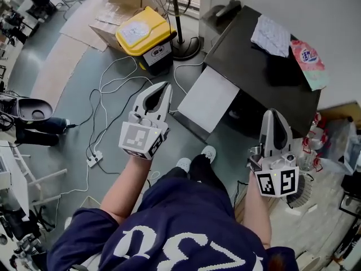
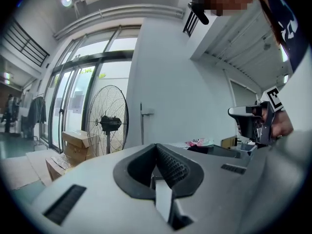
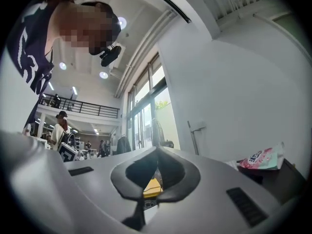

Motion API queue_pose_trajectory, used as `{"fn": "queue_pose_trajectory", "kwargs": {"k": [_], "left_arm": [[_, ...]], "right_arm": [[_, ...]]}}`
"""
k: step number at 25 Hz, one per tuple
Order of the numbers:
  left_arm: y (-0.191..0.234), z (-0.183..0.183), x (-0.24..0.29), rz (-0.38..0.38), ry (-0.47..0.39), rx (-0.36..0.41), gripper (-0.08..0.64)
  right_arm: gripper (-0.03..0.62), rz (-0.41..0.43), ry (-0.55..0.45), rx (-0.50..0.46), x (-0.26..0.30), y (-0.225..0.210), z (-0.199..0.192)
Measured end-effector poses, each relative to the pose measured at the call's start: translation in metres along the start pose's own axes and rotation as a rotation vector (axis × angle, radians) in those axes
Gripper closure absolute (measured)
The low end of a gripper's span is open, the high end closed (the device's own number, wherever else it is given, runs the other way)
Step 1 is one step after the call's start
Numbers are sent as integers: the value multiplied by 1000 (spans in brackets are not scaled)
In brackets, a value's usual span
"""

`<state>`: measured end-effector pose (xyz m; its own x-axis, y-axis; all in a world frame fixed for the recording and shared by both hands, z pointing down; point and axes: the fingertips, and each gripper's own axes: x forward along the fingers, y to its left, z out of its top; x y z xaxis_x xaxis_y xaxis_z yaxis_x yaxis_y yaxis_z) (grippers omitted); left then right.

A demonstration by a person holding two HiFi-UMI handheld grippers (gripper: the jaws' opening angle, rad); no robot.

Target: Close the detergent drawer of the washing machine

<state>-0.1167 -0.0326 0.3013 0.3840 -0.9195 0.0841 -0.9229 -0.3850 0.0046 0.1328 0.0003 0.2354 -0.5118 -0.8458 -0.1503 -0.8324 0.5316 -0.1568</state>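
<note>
The washing machine point(image 1: 248, 44) stands at the upper right of the head view, dark on top. A white panel point(image 1: 208, 97) juts from its near left side. I cannot make out the detergent drawer itself. My left gripper point(image 1: 162, 88) hangs over the floor left of that panel, shut and empty. Above the machine's near right corner is my right gripper point(image 1: 274, 115), also shut with nothing in it. In the left gripper view the jaws point(image 2: 157, 146) meet at their tips and point level. The right gripper's jaws point(image 3: 157, 151) in its own view are closed too.
A pink detergent bag point(image 1: 309, 61) and a white cloth point(image 1: 272, 35) lie on the machine's top. A yellow-lidded bin point(image 1: 145, 33) and a standing fan point(image 2: 108, 121) are to the left. Cables point(image 1: 107, 112) and a power strip point(image 1: 94, 160) trail across the floor.
</note>
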Motion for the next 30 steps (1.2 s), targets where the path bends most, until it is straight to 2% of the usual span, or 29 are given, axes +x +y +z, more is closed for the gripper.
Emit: {"fn": "queue_pose_trajectory", "kwargs": {"k": [3,7,11,16,22,27,30], "left_arm": [[-6,8,26,-4,-26,-1,541],[-10,11,51,40,-38,21,541],[-11,8,65,72,-36,20,541],[-8,-2,72,61,-19,22,541],[5,-25,71,-22,-11,-23,541],[17,-63,58,-88,70,7,541],[26,-86,44,-99,101,-30,540]], "right_arm": [[577,69,9,8,17,-12,-2],[577,143,23,12,34,-24,-8],[577,166,35,29,44,-40,-15],[577,174,82,42,51,-47,-37],[575,236,233,52,58,-22,-101],[575,336,392,87,49,23,-171],[575,399,484,91,38,50,-214]]}}
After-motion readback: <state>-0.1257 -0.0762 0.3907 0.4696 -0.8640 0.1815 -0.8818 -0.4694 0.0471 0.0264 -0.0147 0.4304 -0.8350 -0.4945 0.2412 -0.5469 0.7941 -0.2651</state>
